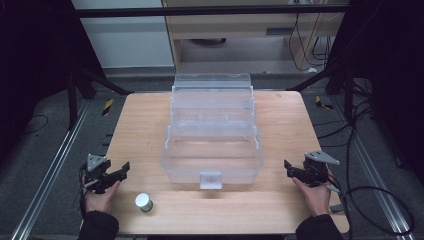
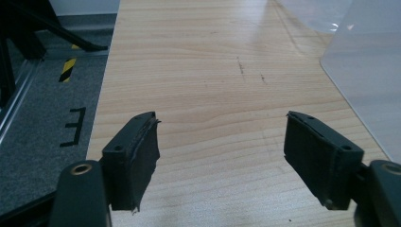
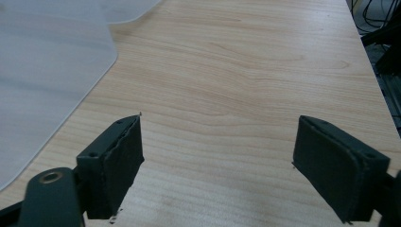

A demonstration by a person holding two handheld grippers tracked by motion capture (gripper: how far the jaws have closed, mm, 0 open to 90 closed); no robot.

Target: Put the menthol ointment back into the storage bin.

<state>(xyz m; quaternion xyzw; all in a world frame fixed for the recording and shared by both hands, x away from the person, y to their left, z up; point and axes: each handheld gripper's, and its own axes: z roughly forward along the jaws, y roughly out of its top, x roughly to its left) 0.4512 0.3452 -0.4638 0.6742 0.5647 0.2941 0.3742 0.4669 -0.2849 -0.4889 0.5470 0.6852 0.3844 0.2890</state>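
A clear plastic box (image 1: 212, 135) with stepped, opened-out tiers stands in the middle of the wooden table (image 1: 142, 115). A small round container with a white cap (image 1: 144, 202) stands near the front edge, left of the box's latch. My left gripper (image 1: 124, 170) hovers at the table's front left, open, with nothing between its jaws; its own view has it (image 2: 222, 156) over bare wood with the box's wall (image 2: 369, 80) on the right. My right gripper (image 1: 288, 168) is at the front right, also open and holding nothing, and in its own view (image 3: 217, 161) the box (image 3: 42, 75) lies to the left.
Black frame legs (image 1: 75, 95) and cables (image 1: 370, 195) lie on the grey floor around the table. A metal rail (image 1: 45, 185) runs along the left side. Bare wood stretches on both sides of the box.
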